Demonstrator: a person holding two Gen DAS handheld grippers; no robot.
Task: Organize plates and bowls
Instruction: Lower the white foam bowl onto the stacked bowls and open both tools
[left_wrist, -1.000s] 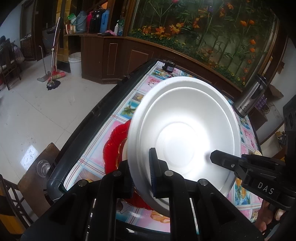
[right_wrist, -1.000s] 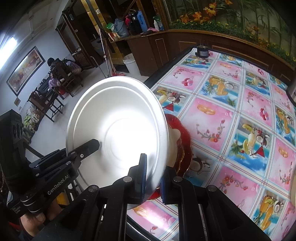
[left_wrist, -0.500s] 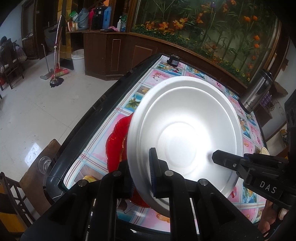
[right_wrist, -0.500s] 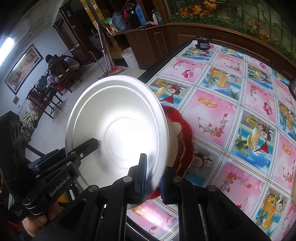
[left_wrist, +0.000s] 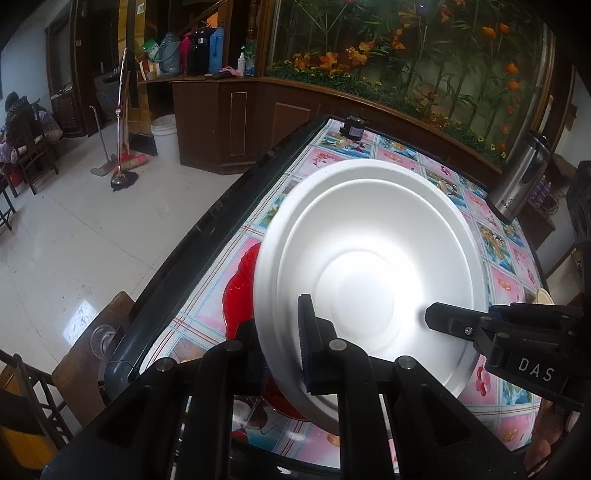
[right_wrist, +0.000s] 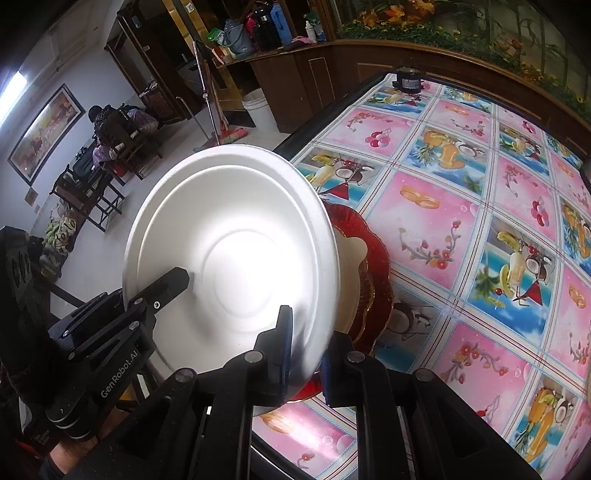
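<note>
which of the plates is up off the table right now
The white plate: both grippers pinch its rim and hold it tilted in the air. The red plate lies on the table beneath it, with a cream dish on it.

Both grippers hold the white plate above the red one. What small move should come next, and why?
Probably lower the white plate a little further onto the stack. The left gripper and the right gripper each clamp its rim, it hangs tilted, and the red plate with a cream dish lies directly under it.

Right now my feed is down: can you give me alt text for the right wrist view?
The right tongs clamp the near rim of a white plate, tilted above a red plate on the fruit-patterned tablecloth. The left tongs grip the plate's opposite rim.
</note>
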